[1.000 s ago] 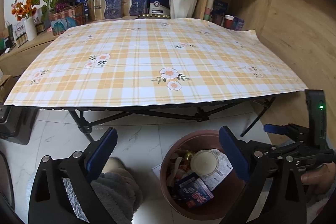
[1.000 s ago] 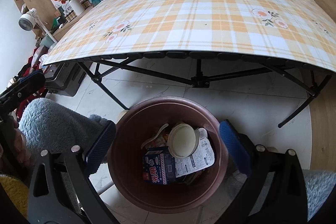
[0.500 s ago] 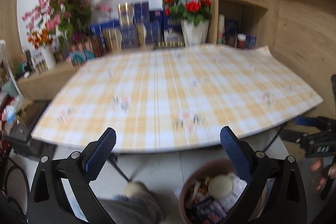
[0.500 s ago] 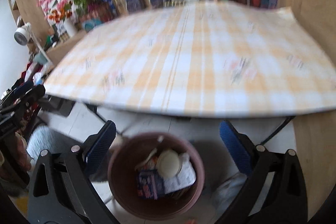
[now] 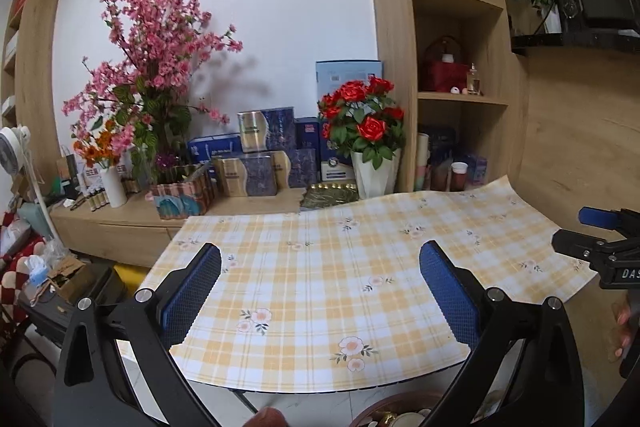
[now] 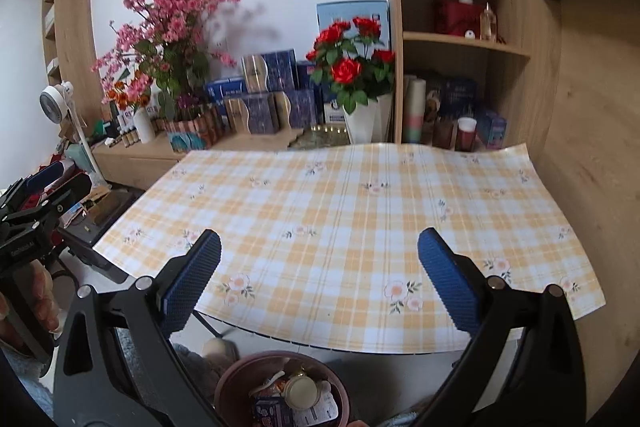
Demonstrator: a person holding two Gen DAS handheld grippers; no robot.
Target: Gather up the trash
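Both the left gripper and right gripper have fingers spread wide, holding nothing, above the checked tabletop. Trash sits in the brown bin on the floor below.

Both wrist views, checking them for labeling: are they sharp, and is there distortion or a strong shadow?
Left wrist: sharp, fisheye bows the tablecloth edge; pink blossoms cast a soft shadow on the wall. Right wrist: also sharp, shelf lines curve, trash bin cropped at bottom.
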